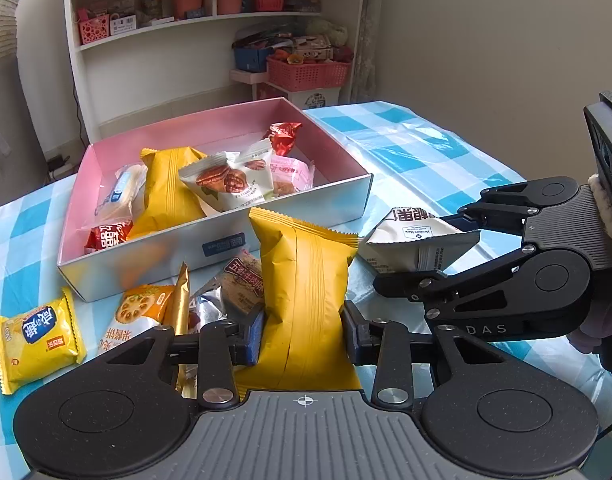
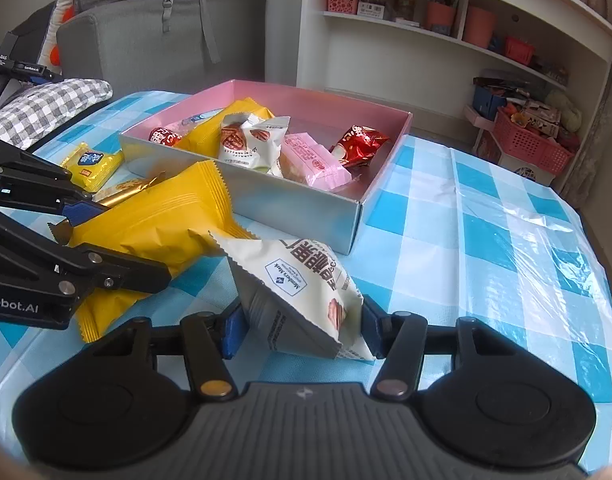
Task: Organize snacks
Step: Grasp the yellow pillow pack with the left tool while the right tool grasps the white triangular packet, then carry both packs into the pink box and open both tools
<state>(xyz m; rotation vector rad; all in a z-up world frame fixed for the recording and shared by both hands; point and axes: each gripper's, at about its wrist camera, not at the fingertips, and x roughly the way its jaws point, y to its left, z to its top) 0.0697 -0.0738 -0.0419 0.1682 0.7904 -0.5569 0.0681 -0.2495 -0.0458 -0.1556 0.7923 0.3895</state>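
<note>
- The left gripper (image 1: 301,334) is pinching a big yellow snack bag (image 1: 306,280) between its 2 blue-padded fingers (image 1: 251,336), with the bag standing pretty much upright just in front of the pink box (image 1: 221,248).
- The right gripper (image 2: 301,330) is squeezing a white nut pouch (image 2: 301,284) between its fingers (image 2: 233,332), just in front of the box's near right corner; the pouch is sitting tilted, print upside down.
- The 2 held bags are sitting side by side, and I can't tell if they're touching.
- The box is sitting open on the blue checkered counter (image 2: 486,216), and it's already holding a bunch of stuff: another yellow bag (image 1: 167,190), a white pecan packet (image 1: 229,180), a pink wrapped cake (image 2: 318,160), a red foil candy (image 2: 360,142) toward the back, and a small red packet (image 1: 107,236) at the front left corner.
- More snacks are lying loose on the counter in front of the box, on its left side: a small yellow cracker pack (image 1: 39,338), an orange biscuit pack (image 1: 139,312), a gold stick (image 1: 181,300) and a silvery jerky pack (image 1: 241,280).
- A white shelf unit (image 1: 153,40) is standing behind the box, loaded with pink baskets.
</note>
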